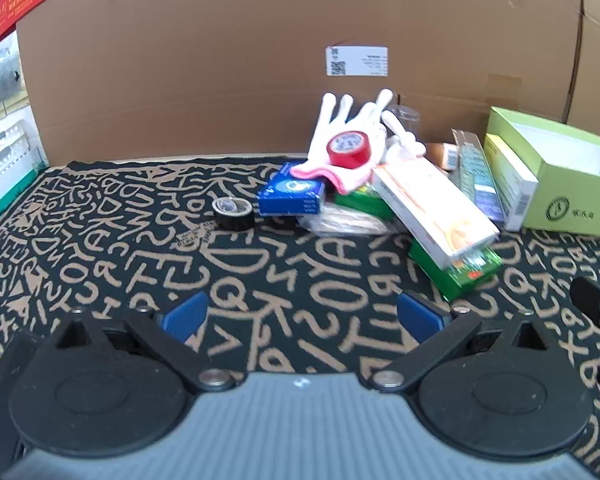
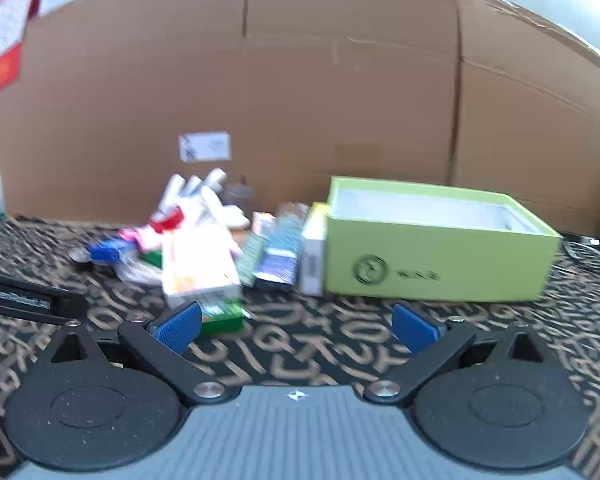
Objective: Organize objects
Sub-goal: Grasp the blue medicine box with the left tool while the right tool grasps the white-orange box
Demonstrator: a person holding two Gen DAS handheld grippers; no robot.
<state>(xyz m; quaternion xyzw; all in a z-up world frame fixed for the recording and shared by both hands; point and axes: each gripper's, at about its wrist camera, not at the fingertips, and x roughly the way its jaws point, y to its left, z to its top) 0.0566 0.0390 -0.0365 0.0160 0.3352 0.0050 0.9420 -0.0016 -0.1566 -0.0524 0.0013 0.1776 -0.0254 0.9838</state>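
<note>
Clutter for sorting, a heap of small cardboard cartons, tape rolls and gloves, sits on the black mat printed with tan letters (image 1: 148, 240), backed against the tall brown corrugated cardboard wall (image 1: 220, 60). I read the open lime-green cardboard box (image 2: 440, 264) at the right of the heap as the likely bin: its lid is off, its white interior looks bare, and several cartons already lean on edge against its left wall. Red roll of tape (image 1: 349, 148) rests on the white cotton glove (image 1: 340, 120), which is draped over the blue carton (image 1: 290, 196); anything pulled from underneath would probably tip it. Long white-and-orange carton (image 1: 432, 212) lies tilted across the green carton (image 1: 456, 272), so I judge it comes off first. Black roll of tape (image 1: 233, 213) stands apart, just left of the blue carton, free to take. Left gripper (image 1: 302, 316) hangs over bare mat short of the heap, blue pads (image 1: 184, 314) spread wide, nothing between them. Right gripper (image 2: 296, 326) also stands wide and carries nothing; its left pad overlaps the green carton's end in its own view, contact unclear. Right view is blurred. Sorting not yet begun, by my judgement.
</note>
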